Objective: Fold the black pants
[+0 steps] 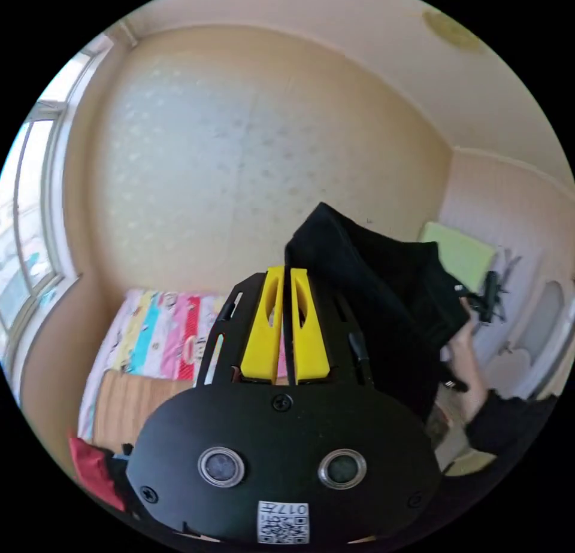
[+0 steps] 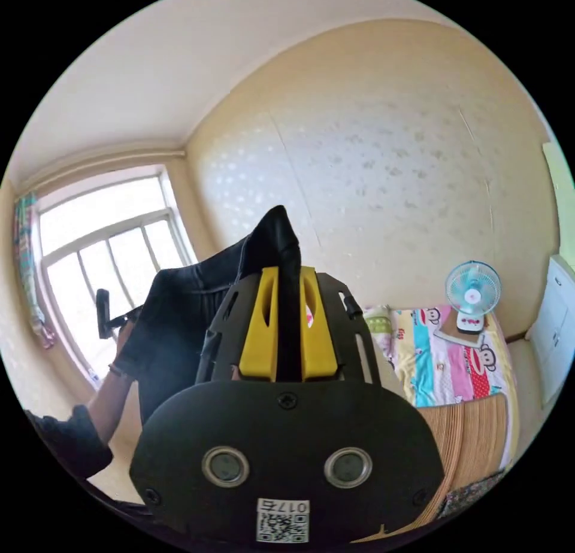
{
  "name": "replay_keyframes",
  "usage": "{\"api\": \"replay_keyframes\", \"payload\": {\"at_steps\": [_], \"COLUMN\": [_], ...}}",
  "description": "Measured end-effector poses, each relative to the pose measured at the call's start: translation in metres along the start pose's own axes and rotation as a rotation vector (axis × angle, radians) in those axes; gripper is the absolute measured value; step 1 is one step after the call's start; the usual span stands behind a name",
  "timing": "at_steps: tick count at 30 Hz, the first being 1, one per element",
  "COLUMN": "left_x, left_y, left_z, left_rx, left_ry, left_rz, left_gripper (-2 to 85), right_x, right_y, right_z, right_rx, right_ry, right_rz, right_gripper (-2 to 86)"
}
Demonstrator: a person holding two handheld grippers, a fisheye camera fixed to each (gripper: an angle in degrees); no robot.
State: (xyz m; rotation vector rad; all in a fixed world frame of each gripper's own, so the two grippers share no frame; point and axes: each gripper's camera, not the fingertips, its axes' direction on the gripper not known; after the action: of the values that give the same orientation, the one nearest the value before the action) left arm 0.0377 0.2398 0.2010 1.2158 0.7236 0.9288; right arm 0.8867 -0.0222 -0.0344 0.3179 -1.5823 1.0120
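While both cameras tilt up toward the wall and ceiling, the black pants (image 1: 383, 301) hang lifted in the air between the two hand-held grippers, well above the bed (image 1: 162, 337). In the left gripper view the left hand-held gripper (image 1: 286, 275) has its yellow jaws pressed nearly together with a thin dark edge of the pants pinched in the slit between them; the cloth rises to a peak just past the jaw tips and slopes away toward the other side, where a person's hand (image 1: 464, 337) holds the right hand-held gripper (image 1: 488, 295) at the far edge of the fabric. In the right gripper view the right hand-held gripper (image 2: 288, 275) clamps a thick fold of the black pants (image 2: 179, 325) between both yellow jaws, a point of cloth standing up beyond the tips. From there the fabric stretches across to the left hand-held gripper (image 2: 105, 313), held by a hand (image 2: 120, 343) in front of the window (image 2: 102, 254). Beneath the pants, the bed with its striped cartoon sheet (image 2: 455, 361) runs along the pale wall (image 2: 389, 158), a small fan (image 2: 472, 295) standing at its far end, and a red garment (image 1: 93, 469) lies at the bed's near edge in the left gripper view. The air around the raised cloth is open up to the ceiling
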Motion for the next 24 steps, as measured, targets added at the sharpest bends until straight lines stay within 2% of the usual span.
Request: {"api": "replay_keyframes", "payload": {"at_steps": [1, 2, 3, 7, 9, 11, 12, 14, 17, 20, 21, 24], "left_x": [-0.033, -0.067, -0.082, -0.145, -0.17, -0.202, -0.208, -0.219, -0.219, -0.213, -0.211, -0.202], "left_y": [-0.006, 0.003, 0.012, 0.137, 0.215, 0.325, 0.35, 0.433, 0.496, 0.529, 0.532, 0.544], "left_z": [0.061, 0.106, 0.122, 0.207, 0.239, 0.275, 0.281, 0.294, 0.298, 0.3, 0.301, 0.306], "left_rx": [-0.127, -0.25, -0.287, -0.453, -0.573, -0.773, -0.815, -0.946, -1.055, -1.112, -1.127, -1.212], "left_ry": [-0.146, -0.24, -0.251, -0.087, -0.057, -0.013, 0.003, 0.056, 0.052, 0.113, 0.115, 0.116], "left_rz": [-0.038, -0.112, -0.148, -0.115, -0.156, -0.28, -0.314, -0.395, -0.459, -0.516, -0.518, -0.52], "left_gripper": [-0.1, -0.4, -0.4, 0.4, 3.3, 4.7, 4.9, 5.4, 6.4, 6.5, 6.5, 6.5], "right_x": [0.014, 0.045, 0.078, 0.144, 0.187, 0.219, 0.238, 0.26, 0.277, 0.286, 0.288, 0.3], "right_y": [-0.006, -0.008, 0.004, 0.099, 0.194, 0.269, 0.315, 0.375, 0.441, 0.48, 0.489, 0.475], "right_z": [0.028, 0.078, 0.117, 0.179, 0.21, 0.225, 0.228, 0.227, 0.224, 0.221, 0.218, 0.199], "right_rx": [-0.053, -0.19, -0.335, -0.57, -0.782, -0.963, -1.061, -1.174, -1.315, -1.435, -1.49, -1.485], "right_ry": [0.039, 0.115, 0.153, 0.156, 0.222, 0.199, 0.166, 0.117, 0.04, 0.013, 0.035, 0.09], "right_rz": [0.01, 0.057, 0.14, 0.109, 0.107, 0.162, 0.218, 0.315, 0.42, 0.451, 0.431, 0.406], "right_gripper": [6.1, 6.5, 7.0, 7.3, 7.9, 9.0, 9.3, 9.9, 11.7, 12.1, 10.3, 4.0]}}
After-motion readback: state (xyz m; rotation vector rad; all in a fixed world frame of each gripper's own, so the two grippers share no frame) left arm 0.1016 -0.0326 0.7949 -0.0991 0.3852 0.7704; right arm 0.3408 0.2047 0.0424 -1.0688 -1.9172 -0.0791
